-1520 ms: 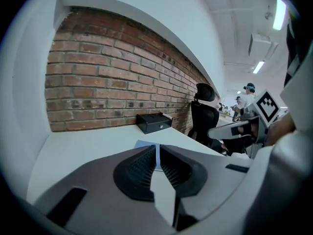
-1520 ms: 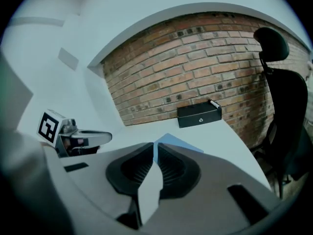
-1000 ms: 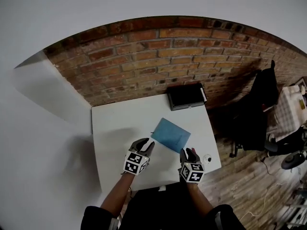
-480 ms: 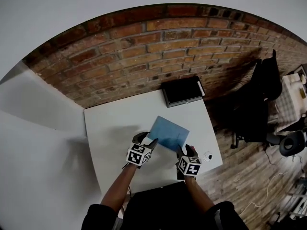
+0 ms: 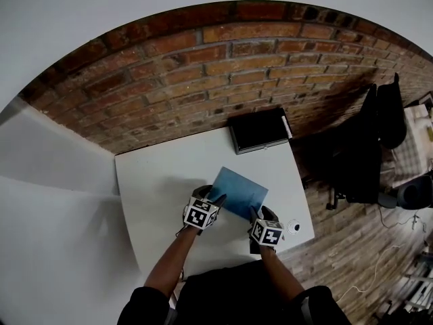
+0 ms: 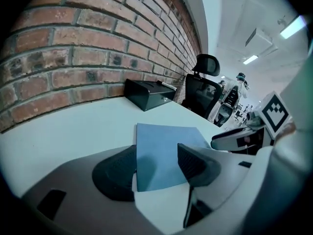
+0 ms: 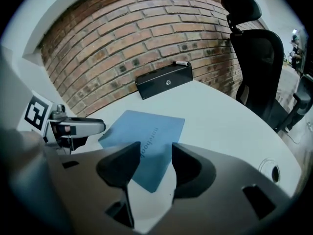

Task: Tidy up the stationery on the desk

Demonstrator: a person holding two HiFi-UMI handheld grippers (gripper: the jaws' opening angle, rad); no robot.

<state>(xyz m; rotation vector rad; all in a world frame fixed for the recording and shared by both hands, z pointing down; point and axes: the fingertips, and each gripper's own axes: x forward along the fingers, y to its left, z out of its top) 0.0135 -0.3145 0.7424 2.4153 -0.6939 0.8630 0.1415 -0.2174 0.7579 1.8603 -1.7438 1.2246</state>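
Risk, my judgement: the notebook (image 5: pixel 238 191) lies flat on the desk (image 5: pixel 154 181). A jaw could skid over the cover, or push it toward the black box (image 5: pixel 258 131) by the wall instead of catching an edge.

Left gripper (image 6: pixel 156 163): jaws have just been opening and now stand wide. It holds nothing; the notebook's near corner shows between the jaws, no pad pressing it.

Right gripper (image 7: pixel 155 163): likewise just opened, wide and empty, over the near edge.

The notebook sits mid-desk.
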